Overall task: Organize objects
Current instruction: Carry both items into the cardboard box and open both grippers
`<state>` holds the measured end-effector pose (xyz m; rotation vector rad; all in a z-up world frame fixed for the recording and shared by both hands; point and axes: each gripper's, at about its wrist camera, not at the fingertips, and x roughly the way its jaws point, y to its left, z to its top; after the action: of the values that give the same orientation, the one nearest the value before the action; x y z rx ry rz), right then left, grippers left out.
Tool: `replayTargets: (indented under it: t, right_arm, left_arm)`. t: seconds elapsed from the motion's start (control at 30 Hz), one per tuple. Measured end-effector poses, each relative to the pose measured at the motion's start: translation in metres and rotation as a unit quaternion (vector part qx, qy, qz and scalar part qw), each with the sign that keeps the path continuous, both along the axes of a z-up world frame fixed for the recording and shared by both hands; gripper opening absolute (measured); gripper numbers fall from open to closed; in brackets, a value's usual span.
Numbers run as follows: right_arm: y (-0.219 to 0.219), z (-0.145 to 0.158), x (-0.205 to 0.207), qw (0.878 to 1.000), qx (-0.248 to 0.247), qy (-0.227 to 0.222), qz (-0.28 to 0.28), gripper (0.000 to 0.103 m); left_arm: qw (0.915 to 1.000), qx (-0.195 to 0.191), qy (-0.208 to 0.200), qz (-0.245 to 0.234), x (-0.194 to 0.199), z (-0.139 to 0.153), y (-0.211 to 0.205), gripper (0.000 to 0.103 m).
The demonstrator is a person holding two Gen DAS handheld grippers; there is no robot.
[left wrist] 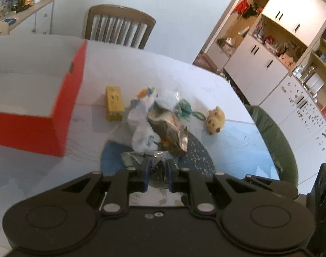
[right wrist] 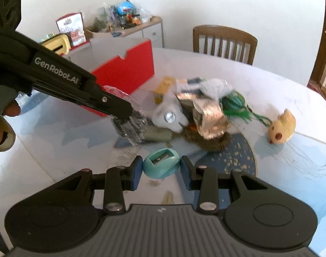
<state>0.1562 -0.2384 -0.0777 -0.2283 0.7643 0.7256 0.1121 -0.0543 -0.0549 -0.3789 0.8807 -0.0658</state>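
Only the right wrist view shows the teal pencil sharpener [right wrist: 161,166] clamped in the right gripper [right wrist: 161,168], above the table [right wrist: 270,81] in front of the red box [right wrist: 128,72]. It also shows from the side the left gripper [right wrist: 128,117] pinching a clear crinkly packet [right wrist: 130,131], which the left wrist view mostly hides.

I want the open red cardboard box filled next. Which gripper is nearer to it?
Left. The left gripper, shut on a crinkly clear plastic packet, hangs just in front of the red cardboard box; the right gripper, holding a teal pencil sharpener, sits farther back.
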Motion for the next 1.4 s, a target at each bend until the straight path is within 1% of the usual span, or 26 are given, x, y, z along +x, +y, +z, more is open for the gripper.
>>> replayTargets:
  t: [0.07, 0.27, 0.4, 0.53, 0.63, 0.77, 0.8, 0.87, 1.1, 1.2, 1.4]
  right_arm:
    - [0.006, 0.008, 0.0, 1.0, 0.002, -0.003, 0.002, 0.038]
    - [0.034, 0.033, 0.002, 1.0, 0.01, -0.008, -0.002, 0.038]
    - [0.059, 0.051, 0.007, 1.0, 0.025, 0.001, -0.013, 0.038]
    - [0.092, 0.065, 0.009, 0.999, 0.036, 0.004, -0.018, 0.038]
    - [0.121, 0.075, 0.011, 0.999, 0.042, 0.003, -0.018, 0.038]
    - [0.164, 0.082, 0.012, 0.999, 0.037, -0.009, -0.014, 0.038]
    - [0.174, 0.083, 0.012, 0.999, 0.035, -0.011, -0.014, 0.038]
    - [0.196, 0.083, 0.013, 0.999, 0.03, -0.011, -0.013, 0.038]
    - [0.262, 0.067, 0.035, 1.0, 0.01, 0.008, -0.017, 0.038]
    - [0.287, 0.054, 0.048, 1.0, -0.014, 0.008, -0.023, 0.038]
    - [0.326, 0.029, 0.074, 0.998, -0.064, 0.015, -0.007, 0.038]
  left_arm:
    - [0.9999, -0.008, -0.002, 0.006, -0.004, 0.008, 0.012, 0.015]
    - [0.9993, 0.013, -0.032, 0.01, -0.014, 0.028, 0.049, 0.015]
    - [0.999, 0.004, -0.042, 0.018, -0.017, 0.039, 0.086, 0.015]
    - [0.9987, -0.007, -0.04, 0.03, -0.017, 0.047, 0.128, 0.015]
    - [0.9984, 0.01, -0.043, 0.035, -0.016, 0.054, 0.157, 0.015]
    - [0.9983, 0.014, -0.038, 0.043, -0.012, 0.057, 0.195, 0.015]
    - [0.9982, 0.009, -0.035, 0.048, -0.01, 0.056, 0.204, 0.015]
    - [0.9982, 0.003, -0.027, 0.054, -0.006, 0.053, 0.223, 0.015]
    - [0.9975, 0.04, -0.019, 0.055, 0.013, 0.046, 0.267, 0.015]
    - [0.9968, 0.055, -0.007, 0.058, 0.022, 0.037, 0.283, 0.015]
    - [0.9948, 0.088, 0.022, 0.046, 0.044, 0.014, 0.299, 0.015]
